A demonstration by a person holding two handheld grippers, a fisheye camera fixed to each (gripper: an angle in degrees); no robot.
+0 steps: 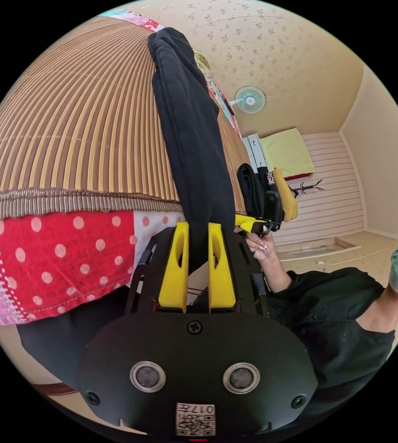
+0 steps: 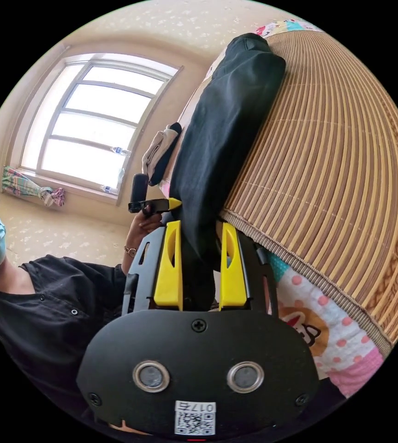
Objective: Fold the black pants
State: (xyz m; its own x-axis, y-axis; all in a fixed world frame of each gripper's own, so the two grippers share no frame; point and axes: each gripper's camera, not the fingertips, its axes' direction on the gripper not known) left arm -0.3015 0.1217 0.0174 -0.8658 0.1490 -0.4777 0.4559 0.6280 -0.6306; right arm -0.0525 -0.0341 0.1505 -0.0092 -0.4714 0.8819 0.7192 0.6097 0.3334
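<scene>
My left gripper (image 1: 198,258) and right gripper (image 2: 201,263) each clamp the black pants (image 1: 194,138) stretched over the striped bamboo mat (image 1: 69,129).

A bed carries everything, topped by a striped bamboo mat (image 1: 79,129) with a woven brown border. Under the mat's border a patchwork sheet (image 1: 60,258) of red polka dots and pink hangs over the bed's edge; in the right gripper view this sheet (image 2: 321,323) shows white with pink dots beneath the mat (image 2: 328,152). The black pants (image 1: 192,138) lie directly on the mat as a long folded strip reaching past its border; seen also in the right gripper view (image 2: 222,134).
</scene>
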